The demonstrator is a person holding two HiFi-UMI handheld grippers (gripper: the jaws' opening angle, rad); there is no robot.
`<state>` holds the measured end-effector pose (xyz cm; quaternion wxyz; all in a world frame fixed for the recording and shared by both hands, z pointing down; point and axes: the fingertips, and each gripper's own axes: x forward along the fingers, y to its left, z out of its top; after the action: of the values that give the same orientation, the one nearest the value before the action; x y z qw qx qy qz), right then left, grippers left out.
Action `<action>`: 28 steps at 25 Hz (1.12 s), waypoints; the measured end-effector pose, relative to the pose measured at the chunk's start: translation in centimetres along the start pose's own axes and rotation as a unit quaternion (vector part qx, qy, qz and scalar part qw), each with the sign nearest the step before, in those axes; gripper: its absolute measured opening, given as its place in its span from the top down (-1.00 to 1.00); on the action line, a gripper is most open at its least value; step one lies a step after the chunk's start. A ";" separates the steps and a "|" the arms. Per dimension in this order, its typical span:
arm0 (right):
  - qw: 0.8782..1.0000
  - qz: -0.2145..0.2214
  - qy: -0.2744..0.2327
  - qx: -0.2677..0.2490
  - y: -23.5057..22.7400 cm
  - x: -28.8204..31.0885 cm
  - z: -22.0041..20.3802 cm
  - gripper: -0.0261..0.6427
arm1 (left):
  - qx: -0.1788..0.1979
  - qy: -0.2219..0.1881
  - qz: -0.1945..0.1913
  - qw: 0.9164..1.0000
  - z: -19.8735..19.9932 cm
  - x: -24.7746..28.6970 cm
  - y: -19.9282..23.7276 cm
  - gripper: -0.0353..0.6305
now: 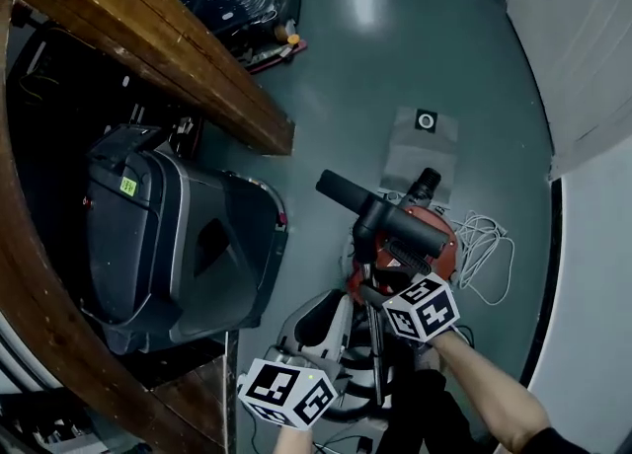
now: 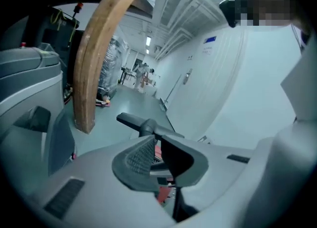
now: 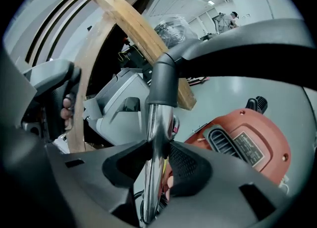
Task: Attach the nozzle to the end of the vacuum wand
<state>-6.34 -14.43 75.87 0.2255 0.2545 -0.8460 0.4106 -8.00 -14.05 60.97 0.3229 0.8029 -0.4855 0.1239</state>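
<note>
The chrome vacuum wand (image 3: 157, 123) stands upright, and my right gripper (image 3: 159, 148) is shut on it, one pad on each side of the tube. A black T-shaped nozzle (image 1: 380, 213) sits on the wand's top end, its collar (image 3: 163, 81) over the chrome. In the head view the wand (image 1: 373, 348) rises in front of the red vacuum canister (image 1: 439, 245). My left gripper (image 2: 156, 145) is lower left of the wand, apart from it, its jaws closed together with nothing between them. The nozzle (image 2: 143, 122) shows beyond its tips.
A long wooden beam (image 1: 148, 37) runs along the left. Under it stands a black and grey machine (image 1: 168, 235). A white cable (image 1: 484, 250) and a grey mat (image 1: 423, 146) lie on the green floor past the canister. A white wall (image 1: 592, 274) closes the right side.
</note>
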 end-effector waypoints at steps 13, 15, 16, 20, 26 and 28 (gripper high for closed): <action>1.000 0.004 -0.003 0.007 -1.1 2.5 0.4 0.48 | -0.062 -0.045 0.027 0.997 -2.6 -5.3 0.5 0.78; 1.000 0.003 -0.004 0.008 -1.1 2.7 0.4 0.48 | -0.064 -0.045 0.031 0.996 -2.8 -5.8 0.9 0.78; 1.000 0.002 -0.003 0.007 -1.1 2.8 0.4 0.48 | -0.063 -0.043 0.032 0.997 -3.1 -6.0 1.0 0.78; 1.000 0.001 0.005 0.001 -1.1 3.1 0.4 0.48 | -0.060 -0.046 0.037 0.996 -3.1 -6.9 1.3 0.78; 1.000 -0.003 0.011 -0.001 -1.0 2.9 0.4 0.48 | -0.052 -0.049 0.037 0.997 -3.2 -7.7 1.0 0.78; 1.000 -0.010 0.003 0.011 -1.0 2.0 0.8 0.48 | -0.049 -0.054 0.036 0.997 -2.8 -8.0 0.8 0.78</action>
<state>-7.37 -16.13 77.22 0.2294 0.2645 -0.8383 0.4180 -12.34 -6.94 59.37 0.3304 0.7738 -0.5361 0.0685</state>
